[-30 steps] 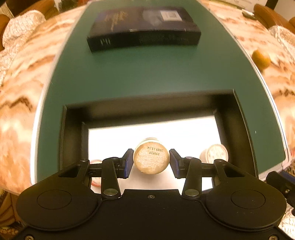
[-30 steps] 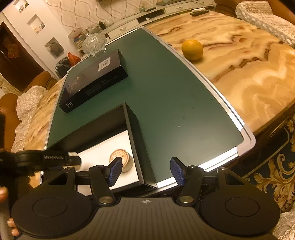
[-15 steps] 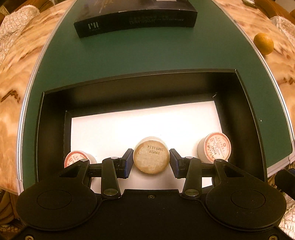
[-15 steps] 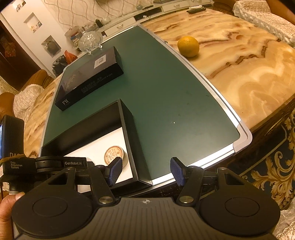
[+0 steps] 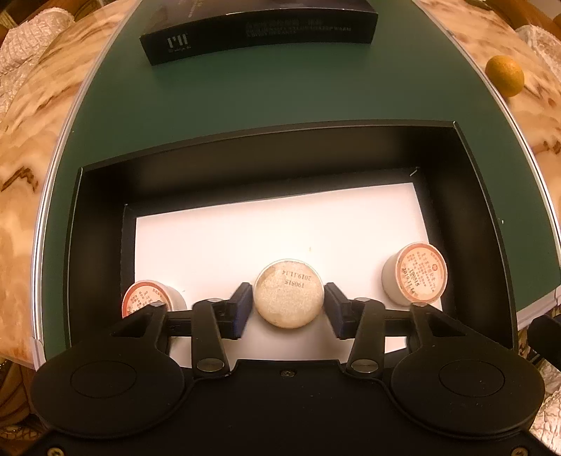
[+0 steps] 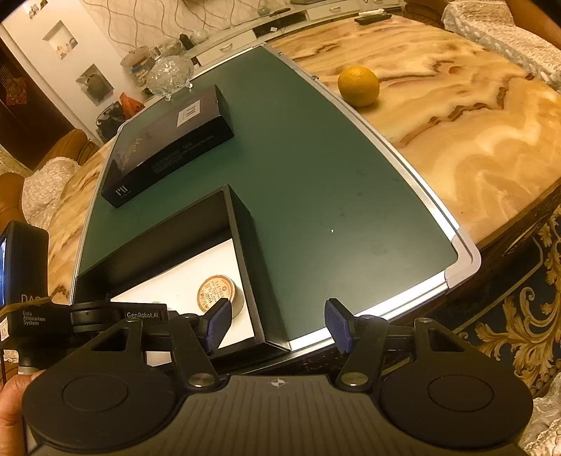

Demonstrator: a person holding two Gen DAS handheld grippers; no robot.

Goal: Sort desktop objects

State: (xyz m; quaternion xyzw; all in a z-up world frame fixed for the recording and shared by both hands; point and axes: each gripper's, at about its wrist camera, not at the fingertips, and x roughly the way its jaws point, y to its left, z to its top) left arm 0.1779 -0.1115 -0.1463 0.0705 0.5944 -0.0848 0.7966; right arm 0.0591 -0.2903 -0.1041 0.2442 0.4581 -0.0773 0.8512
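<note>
A black open box [image 5: 245, 154] with a white floor stands on the green mat [image 5: 280, 101]. My left gripper [image 5: 288, 307] is inside it, its pads at the sides of a small round cup [image 5: 288, 298] whose pale base faces the camera; a thin gap shows at each pad. Two more cups with red-printed lids lie in the box, one at the left [image 5: 147, 298] and one at the right [image 5: 417, 273]. My right gripper [image 6: 278, 324] is open and empty over the box's near right corner [image 6: 259, 280]. The right cup also shows in the right wrist view [image 6: 219, 293].
A closed black box [image 5: 259, 31] lies at the far end of the mat; it also shows in the right wrist view [image 6: 168, 143]. An orange [image 6: 358, 86] sits on the marble table right of the mat. A glass bowl [image 6: 170, 73] stands beyond the mat.
My left gripper has carried the cup down into the box and its pads have eased apart off the cup. The right gripper has barely moved.
</note>
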